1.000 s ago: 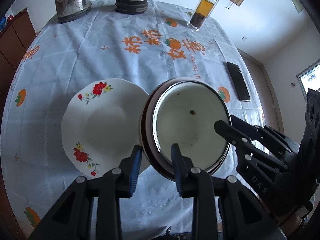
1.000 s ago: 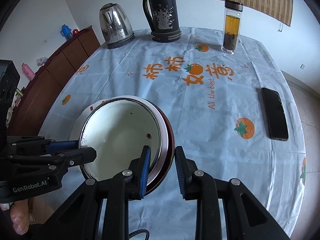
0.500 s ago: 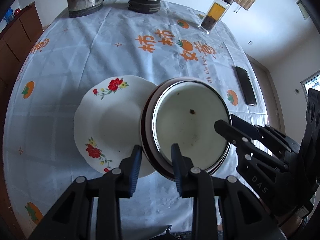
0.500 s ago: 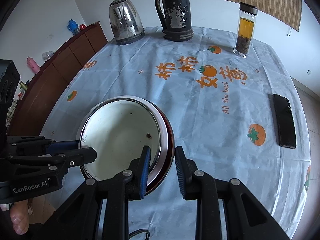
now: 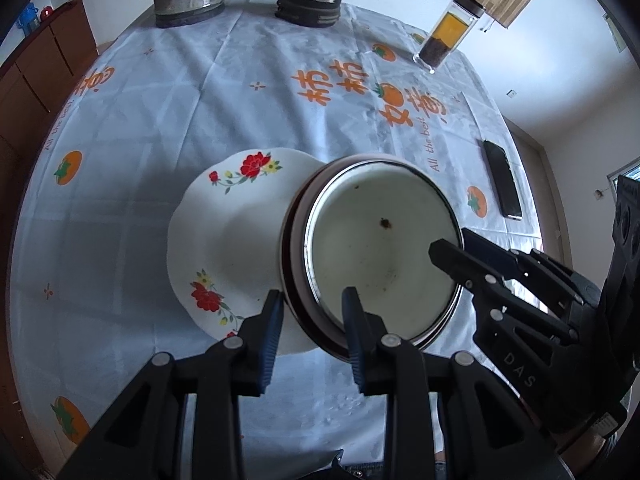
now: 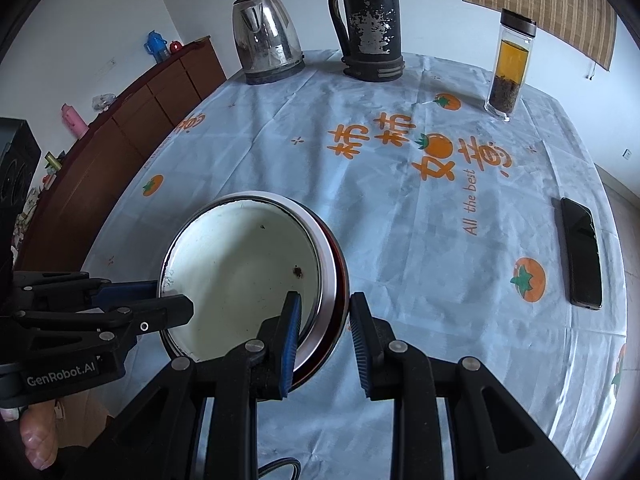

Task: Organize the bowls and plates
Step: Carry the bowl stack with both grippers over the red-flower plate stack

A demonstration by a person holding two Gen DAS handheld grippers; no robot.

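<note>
A stack of nested bowls (image 5: 380,252), white enamel inside with dark red outer rims, is held in the air between both grippers; it also shows in the right wrist view (image 6: 244,272). My left gripper (image 5: 312,320) is shut on the stack's near-left rim. My right gripper (image 6: 324,320) is shut on its right rim and shows in the left wrist view (image 5: 452,244). My left gripper shows in the right wrist view (image 6: 172,300). A white flowered plate (image 5: 228,248) lies on the table (image 5: 180,100) below and left of the stack, partly hidden by it.
A steel kettle (image 6: 266,38), a black thermos (image 6: 370,20) and a glass tea bottle (image 6: 510,68) stand at the far edge. A black phone (image 6: 582,252) lies at the right. A brown cabinet (image 6: 132,120) runs along the left wall.
Both grippers have carried the bowl stack back and higher above the table; the flowered plate and the far objects have shifted in view. The grips are unchanged.
</note>
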